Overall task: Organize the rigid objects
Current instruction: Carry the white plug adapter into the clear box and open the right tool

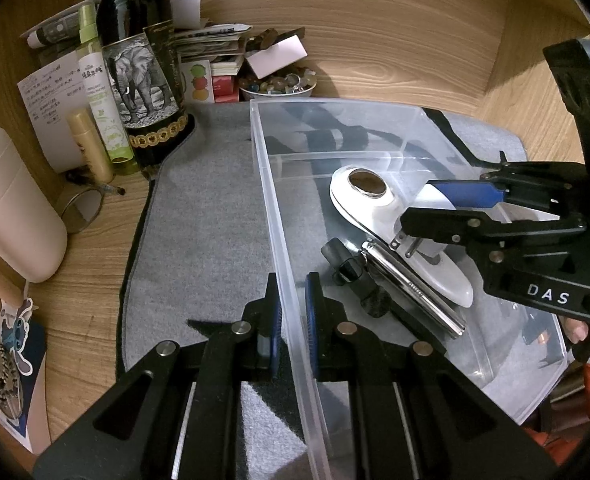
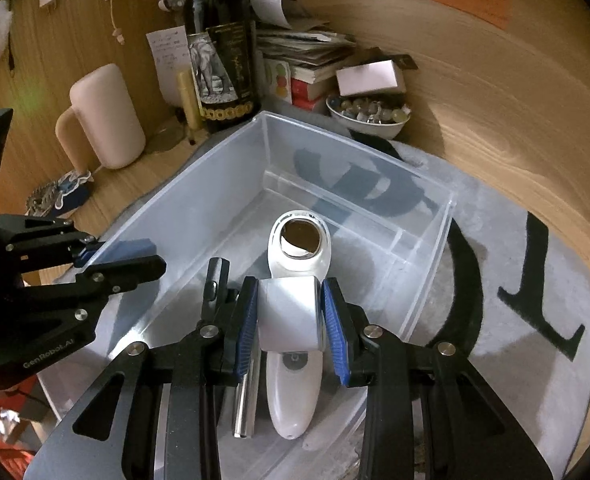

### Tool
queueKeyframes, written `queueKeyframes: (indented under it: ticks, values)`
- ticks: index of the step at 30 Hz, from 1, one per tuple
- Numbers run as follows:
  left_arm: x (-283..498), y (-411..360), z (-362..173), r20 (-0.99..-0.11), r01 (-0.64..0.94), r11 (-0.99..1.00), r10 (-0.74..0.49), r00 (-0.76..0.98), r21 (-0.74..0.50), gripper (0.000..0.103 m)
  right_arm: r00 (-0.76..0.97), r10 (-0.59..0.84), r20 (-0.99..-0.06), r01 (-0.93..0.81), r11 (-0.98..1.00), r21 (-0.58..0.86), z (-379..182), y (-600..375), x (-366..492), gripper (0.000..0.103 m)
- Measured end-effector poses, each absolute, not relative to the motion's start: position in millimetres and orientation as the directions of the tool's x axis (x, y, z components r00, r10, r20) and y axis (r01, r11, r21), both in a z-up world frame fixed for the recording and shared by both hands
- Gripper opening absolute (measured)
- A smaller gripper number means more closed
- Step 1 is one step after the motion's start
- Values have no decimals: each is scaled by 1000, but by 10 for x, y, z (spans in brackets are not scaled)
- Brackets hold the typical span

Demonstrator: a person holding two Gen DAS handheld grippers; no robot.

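Inside the clear bin, a white plug adapter with 2 prongs hung above a white handheld device, pinched by the right gripper. The left gripper straddled the bin's left wall, apparently clamping it.

**Left gripper on the bin wall**

The left gripper straddles the near wall of the clear bin, one blue pad on each side. Inside the bin lie a white handheld device, a metal tube and a black clip. Over the bin's right side, the right gripper clasps a white plug adapter.
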State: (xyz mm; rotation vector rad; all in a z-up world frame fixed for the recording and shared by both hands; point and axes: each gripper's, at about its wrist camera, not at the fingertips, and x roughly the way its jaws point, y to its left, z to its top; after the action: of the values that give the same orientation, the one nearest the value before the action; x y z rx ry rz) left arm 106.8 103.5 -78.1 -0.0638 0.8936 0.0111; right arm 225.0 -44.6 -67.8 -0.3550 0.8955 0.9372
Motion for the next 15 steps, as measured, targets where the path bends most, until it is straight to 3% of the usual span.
queueKeyframes:
  ticks: [6, 15]
  values:
    - [1067, 1040, -782, -779, -38, 998, -16, 627, -50, 11, 269, 545, -794, -814, 569, 115, -672, -442, 2253, 33]
    - [1065, 1039, -782, -779, -37, 998, -14, 626, -49, 11, 309, 567, -764, -803, 585, 109, -542, -592, 2212, 58]
